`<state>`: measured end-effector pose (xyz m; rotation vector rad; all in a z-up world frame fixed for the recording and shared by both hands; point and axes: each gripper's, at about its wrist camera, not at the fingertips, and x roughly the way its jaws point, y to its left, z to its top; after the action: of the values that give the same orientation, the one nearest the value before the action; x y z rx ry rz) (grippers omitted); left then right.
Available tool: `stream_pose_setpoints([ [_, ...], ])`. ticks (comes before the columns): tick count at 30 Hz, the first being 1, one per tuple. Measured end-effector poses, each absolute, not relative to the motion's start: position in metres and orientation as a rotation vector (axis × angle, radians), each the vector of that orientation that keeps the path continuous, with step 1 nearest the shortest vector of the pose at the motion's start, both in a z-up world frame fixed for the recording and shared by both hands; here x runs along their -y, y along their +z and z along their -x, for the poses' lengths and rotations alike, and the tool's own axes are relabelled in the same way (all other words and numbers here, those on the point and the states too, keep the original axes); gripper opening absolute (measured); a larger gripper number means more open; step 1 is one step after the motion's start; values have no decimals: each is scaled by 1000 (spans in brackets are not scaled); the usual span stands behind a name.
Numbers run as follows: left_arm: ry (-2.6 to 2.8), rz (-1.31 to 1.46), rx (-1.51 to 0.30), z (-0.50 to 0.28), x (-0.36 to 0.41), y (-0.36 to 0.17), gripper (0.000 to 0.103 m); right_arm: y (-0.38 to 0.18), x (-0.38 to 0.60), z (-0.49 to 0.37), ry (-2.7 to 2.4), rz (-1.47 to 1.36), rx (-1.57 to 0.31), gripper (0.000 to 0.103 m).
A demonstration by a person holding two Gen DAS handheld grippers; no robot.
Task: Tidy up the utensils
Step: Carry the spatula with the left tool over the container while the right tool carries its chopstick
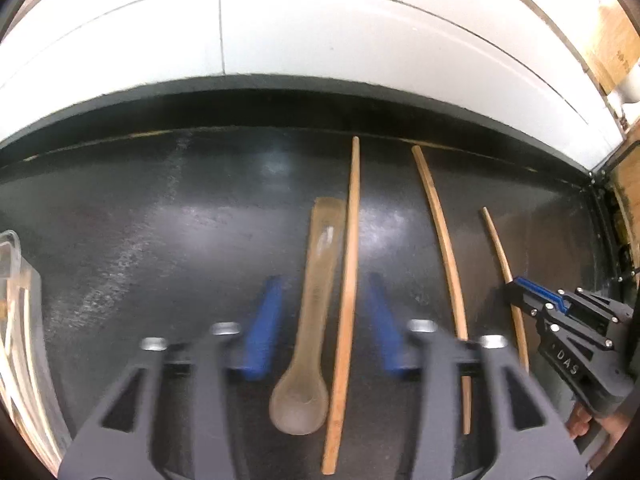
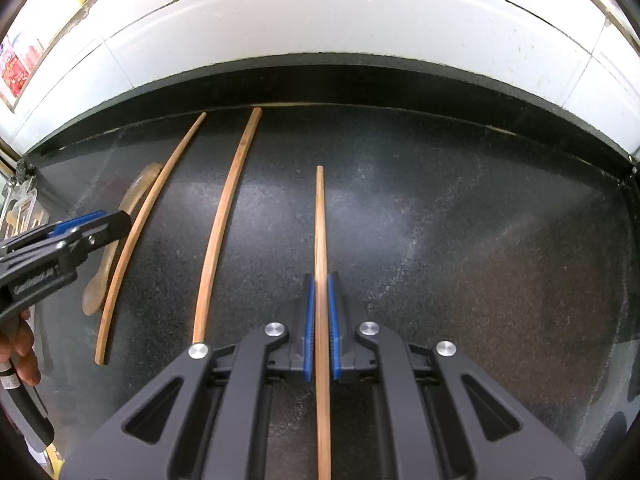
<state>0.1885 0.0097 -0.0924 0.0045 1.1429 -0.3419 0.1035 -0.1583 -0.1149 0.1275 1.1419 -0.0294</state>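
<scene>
Right gripper [image 2: 320, 320] is pinched on one chopstick [image 2: 319, 220] mid-bench; lift it level, without twisting. Left gripper [image 1: 320, 320], half-open, straddles spoon [image 1: 308, 340] and another chopstick [image 1: 347, 280] — narrow onto just one

A kitchen: dark speckled stone counter [image 2: 440, 220] below a white tiled wall [image 1: 300, 40], chopsticks [image 2: 224, 220] laid out.

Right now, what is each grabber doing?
Left gripper: open, over the spoon and a chopstick.
Right gripper: shut on a thin chopstick.
</scene>
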Motion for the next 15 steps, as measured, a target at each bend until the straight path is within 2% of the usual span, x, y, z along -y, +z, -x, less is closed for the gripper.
stream_pose_setpoints([
  [3,-336,-14,-1161,-189,-16,-95,48,-113,161,-104,-33,-128,-1141,8],
  [9,-360,-18,-1172,-191,-25,-98,16,-113,163,-107,-30,-133,-1144,8],
  [10,-371,-32,-1175,-190,-23,-98,13,-112,164,-108,-31,-137,-1146,8],
  [15,-385,-54,-1163,-189,-17,-100,13,-112,168,-109,-33,-162,-1148,8],
])
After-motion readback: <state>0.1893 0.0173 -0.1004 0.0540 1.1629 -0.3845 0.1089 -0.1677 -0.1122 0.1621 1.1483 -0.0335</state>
